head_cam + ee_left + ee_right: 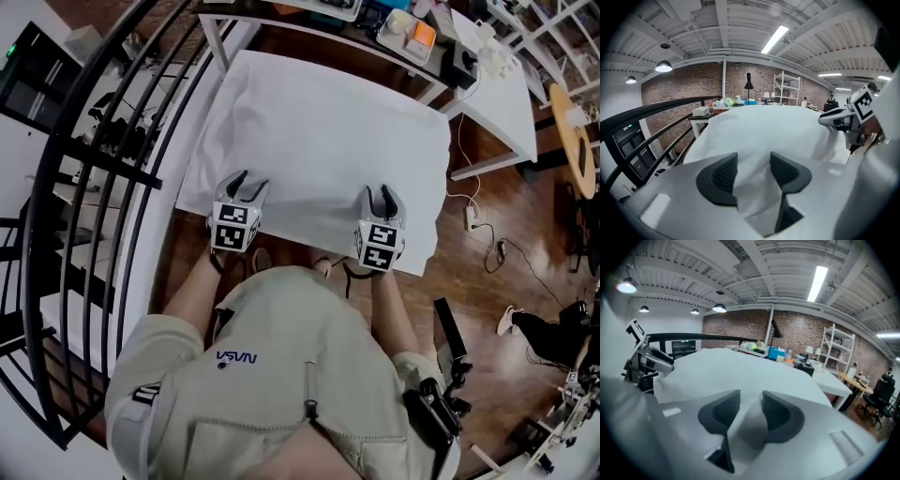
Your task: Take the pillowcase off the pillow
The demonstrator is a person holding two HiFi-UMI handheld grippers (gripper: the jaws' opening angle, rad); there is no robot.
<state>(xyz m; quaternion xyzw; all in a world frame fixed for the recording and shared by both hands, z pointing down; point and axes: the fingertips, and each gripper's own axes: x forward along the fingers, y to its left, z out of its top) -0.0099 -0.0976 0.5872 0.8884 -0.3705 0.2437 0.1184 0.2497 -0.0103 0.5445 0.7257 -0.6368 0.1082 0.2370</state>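
You stood at the near edge of the pillow [319, 122], which lay flat mid-scene with a long side toward you, still inside its white case [309, 202]. A black rail [112, 159] curved along its left. A white table [502, 103] sat to its right. A cluttered bench [412, 33] ran along the far side. You held both grippers low at the near edge, pointing away from you and tilted down onto the cloth. The left gripper [246, 178] was near the near-left corner and the right gripper [384, 192] toward the near-right, well apart from each other. In the left gripper view the jaws stood fairly wide. A raised ridge of case sat in the gap between the dark pads, and the pads didn't look to be pressing it. In the right gripper view the jaws were also apart, a bit narrower. White case lay in shadow under and between them, with nothing pinched. Each gripper view caught the other gripper off to the side, resting at the pillow's edge. Your forearms ran straight out from your body to each tool. Wood floor [487, 281] showed on the right with a cable [487, 246] lying on it.
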